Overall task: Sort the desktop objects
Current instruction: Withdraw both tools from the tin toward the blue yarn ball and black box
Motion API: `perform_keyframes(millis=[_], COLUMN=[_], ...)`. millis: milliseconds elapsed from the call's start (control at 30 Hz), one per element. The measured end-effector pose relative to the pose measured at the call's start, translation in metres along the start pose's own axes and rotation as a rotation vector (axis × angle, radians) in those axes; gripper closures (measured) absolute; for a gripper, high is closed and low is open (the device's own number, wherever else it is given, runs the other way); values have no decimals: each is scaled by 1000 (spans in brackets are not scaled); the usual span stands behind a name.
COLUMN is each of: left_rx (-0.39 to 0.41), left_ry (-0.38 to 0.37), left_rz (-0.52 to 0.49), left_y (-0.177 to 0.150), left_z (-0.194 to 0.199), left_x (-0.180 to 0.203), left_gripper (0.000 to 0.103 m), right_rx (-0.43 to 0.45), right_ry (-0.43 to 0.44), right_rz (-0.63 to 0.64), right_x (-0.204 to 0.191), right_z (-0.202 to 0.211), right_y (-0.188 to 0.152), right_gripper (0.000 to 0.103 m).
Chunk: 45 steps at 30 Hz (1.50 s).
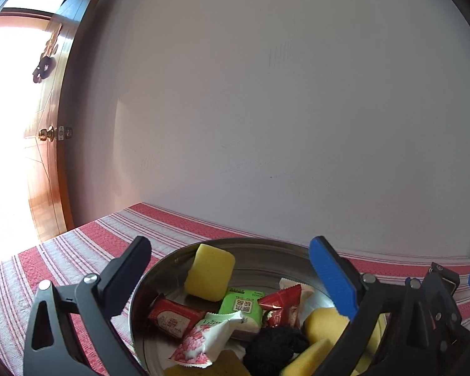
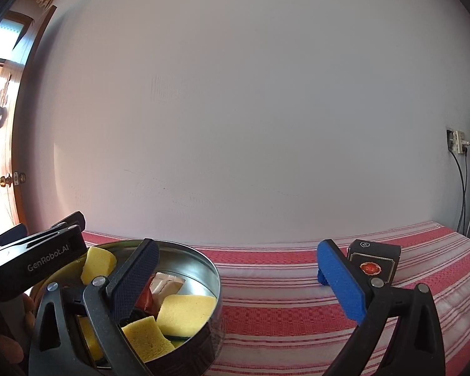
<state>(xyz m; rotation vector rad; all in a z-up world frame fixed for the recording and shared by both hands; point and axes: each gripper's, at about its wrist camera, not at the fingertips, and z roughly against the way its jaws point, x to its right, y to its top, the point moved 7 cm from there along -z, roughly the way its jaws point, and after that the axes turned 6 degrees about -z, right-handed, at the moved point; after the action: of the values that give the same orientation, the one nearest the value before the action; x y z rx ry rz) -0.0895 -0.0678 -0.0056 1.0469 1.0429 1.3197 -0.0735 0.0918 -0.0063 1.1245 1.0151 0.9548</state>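
The left gripper (image 1: pixel 230 277), one black finger and one blue, hangs with its fingers spread wide and nothing between them, tilted down over the round stainless-steel tin (image 1: pixel 266 246) as if it were either choosing a piece or had let one go (which of the two, the views cannot say). In the tin lie yellow sponge blocks (image 1: pixel 210 272), a green snack packet (image 1: pixel 242 308), red wrapped sweets (image 1: pixel 170 316), a pink-and-white sachet (image 1: pixel 200 341) and a black fuzzy ball (image 1: pixel 274 346), heaped together, so the tin seems to serve as the collecting place for small things. The right gripper (image 2: pixel 238 277) is likewise spread apart and empty, held low and nearly level over the red-and-white striped tablecloth (image 2: pixel 282 313), its black finger overlapping the tin's near rim in view. Just beyond its blue finger stands a small black box with a red emblem (image 2: pixel 374 261), upright on the cloth and well apart from the tin, probably the next thing to sort.
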Motion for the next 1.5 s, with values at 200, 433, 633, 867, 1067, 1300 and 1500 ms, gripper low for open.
perform_keyframes(millis=[200,433,633,867,1067,1300,1500], left_rx=[-6,14,26,14,-2,-12,-19], left_ry=[-67,-99,-133,-113,-125,-184,-244], left_rz=[-70,-132,-153,-164,-204,-295,-365], left_y=[-10,-14,-16,-18,-22,-28,-31], left_z=[4,11,14,12,13,17,19], left_x=[31,53,64,66,81,125,171], left_gripper=[1,1,1,1,1,1,1], right_rx=[-18,-7,16,43,82,74,63], right_ry=[-44,-114,-163,-236,-299,-316,-325], right_rz=[-58,-47,-2,31,39,-37,-39], right_x=[34,66,93,139,172,198,201], right_z=[3,9,14,16,15,10,10], right_y=[2,8,14,25,34,36,35], right_gripper=[0,1,1,1,1,1,1])
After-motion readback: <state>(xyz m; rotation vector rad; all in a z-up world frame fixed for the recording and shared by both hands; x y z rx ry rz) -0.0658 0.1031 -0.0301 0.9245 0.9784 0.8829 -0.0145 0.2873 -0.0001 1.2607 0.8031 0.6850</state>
